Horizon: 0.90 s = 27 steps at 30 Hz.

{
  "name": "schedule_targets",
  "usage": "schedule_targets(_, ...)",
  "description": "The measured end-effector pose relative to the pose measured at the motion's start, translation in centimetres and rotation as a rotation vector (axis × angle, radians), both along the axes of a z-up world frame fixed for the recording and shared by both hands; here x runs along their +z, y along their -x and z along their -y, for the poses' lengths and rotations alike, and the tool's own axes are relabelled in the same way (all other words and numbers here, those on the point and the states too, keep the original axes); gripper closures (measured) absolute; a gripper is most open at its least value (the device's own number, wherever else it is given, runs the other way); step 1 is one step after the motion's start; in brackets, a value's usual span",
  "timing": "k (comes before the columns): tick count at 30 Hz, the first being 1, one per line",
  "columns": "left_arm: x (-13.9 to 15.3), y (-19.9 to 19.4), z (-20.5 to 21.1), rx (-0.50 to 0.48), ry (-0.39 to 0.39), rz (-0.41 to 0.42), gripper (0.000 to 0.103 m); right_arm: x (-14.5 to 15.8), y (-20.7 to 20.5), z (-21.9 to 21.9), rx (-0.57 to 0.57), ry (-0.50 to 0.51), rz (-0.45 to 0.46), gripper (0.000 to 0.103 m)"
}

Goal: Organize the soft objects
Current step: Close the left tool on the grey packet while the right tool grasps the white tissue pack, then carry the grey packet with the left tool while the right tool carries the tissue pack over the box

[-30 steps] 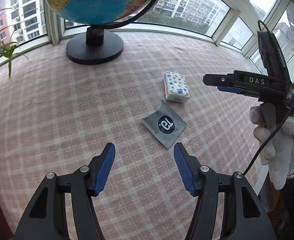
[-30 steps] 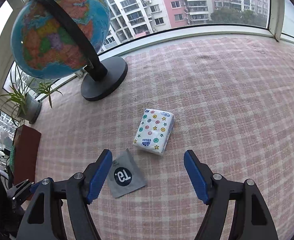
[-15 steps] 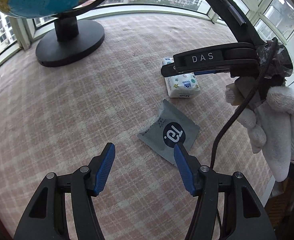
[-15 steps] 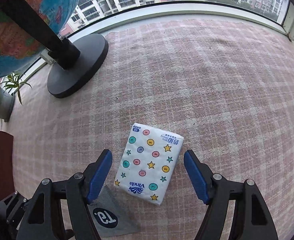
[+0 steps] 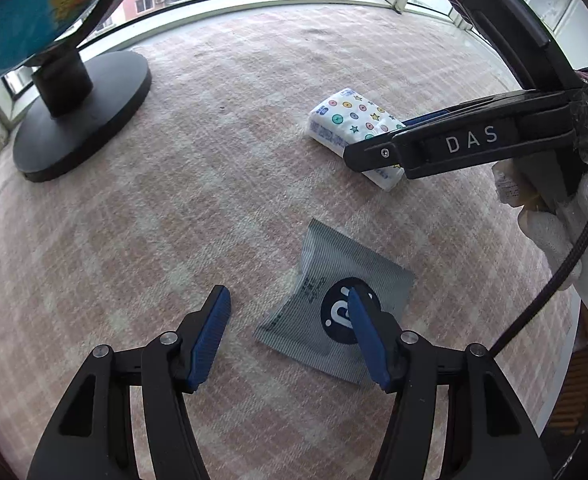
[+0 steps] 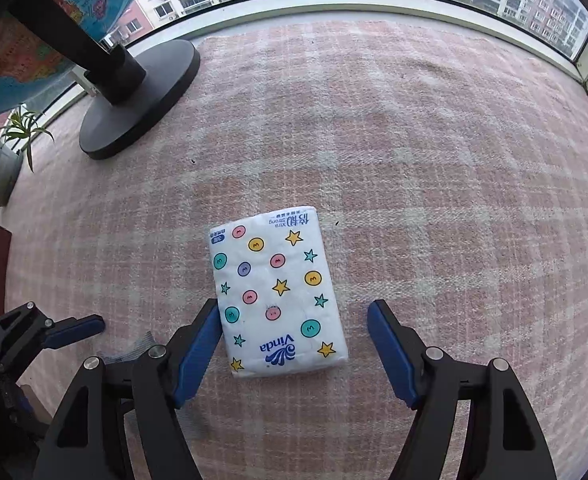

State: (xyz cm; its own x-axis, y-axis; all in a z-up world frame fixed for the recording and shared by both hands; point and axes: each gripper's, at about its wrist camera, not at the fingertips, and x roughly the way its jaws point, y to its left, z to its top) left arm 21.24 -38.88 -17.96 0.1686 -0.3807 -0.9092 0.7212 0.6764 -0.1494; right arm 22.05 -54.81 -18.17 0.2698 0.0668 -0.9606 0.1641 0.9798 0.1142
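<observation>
A white tissue pack (image 6: 278,292) with coloured dots and stars lies flat on the pink checked cloth (image 6: 434,184). My right gripper (image 6: 294,336) is open and low, its blue pads (image 6: 390,348) on either side of the pack's near end. The pack also shows in the left wrist view (image 5: 350,124), partly behind the right gripper's body. A grey sachet (image 5: 334,300) with a dark round logo lies just ahead of my open left gripper (image 5: 286,320), whose right pad overlaps the logo. A corner of the sachet (image 6: 142,344) shows in the right wrist view.
A globe on a black round base (image 5: 82,116) stands at the far left, also seen in the right wrist view (image 6: 138,96). Windows ring the cloth's far edge. A potted plant (image 6: 2,156) stands off the left side. A white-gloved hand (image 5: 566,224) holds the right gripper.
Both grippers have come down and forward. The right one now straddles the tissue pack's near end; the left one has closed in on the grey sachet. Both stay open.
</observation>
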Motion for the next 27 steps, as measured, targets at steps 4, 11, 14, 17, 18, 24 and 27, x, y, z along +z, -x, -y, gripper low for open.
schedule_targets(4, 0.0, -0.2, 0.6, -0.016, 0.009, 0.011, 0.048, 0.1, 0.1, -0.1, 0.019, 0.002, -0.002, 0.033)
schedule_targets(11, 0.4, 1.9, 2.1, -0.081, -0.029, 0.106, 0.084, 0.3, 0.5, 0.1, 0.036, 0.02, -0.005, 0.033)
schedule_targets(14, 0.8, 2.6, 2.3, -0.08, -0.014, 0.113, 0.092, 0.0, -0.3, -0.6, 0.048, 0.029, -0.005, 0.034)
schedule_targets(17, 1.1, 2.7, 1.8, -0.046, 0.011, 0.093, 0.094, 0.2, -0.4, -1.0, 0.053, 0.037, 0.0, 0.047)
schedule_targets(18, 1.1, 2.8, 1.6, -0.039, 0.016, 0.089, 0.094, 0.3, -0.4, -1.1, 0.054, 0.041, 0.002, 0.05)
schedule_targets(24, 2.2, 3.9, -0.7, 0.004, 0.035, 0.087, 0.096, 0.6, 0.2, -1.1, 0.04, 0.009, 0.012, 0.053)
schedule_targets(27, 2.9, 4.2, -2.1, 0.044, 0.059, 0.079, 0.096, 1.1, 1.3, -0.7, 0.029, -0.011, 0.025, 0.053)
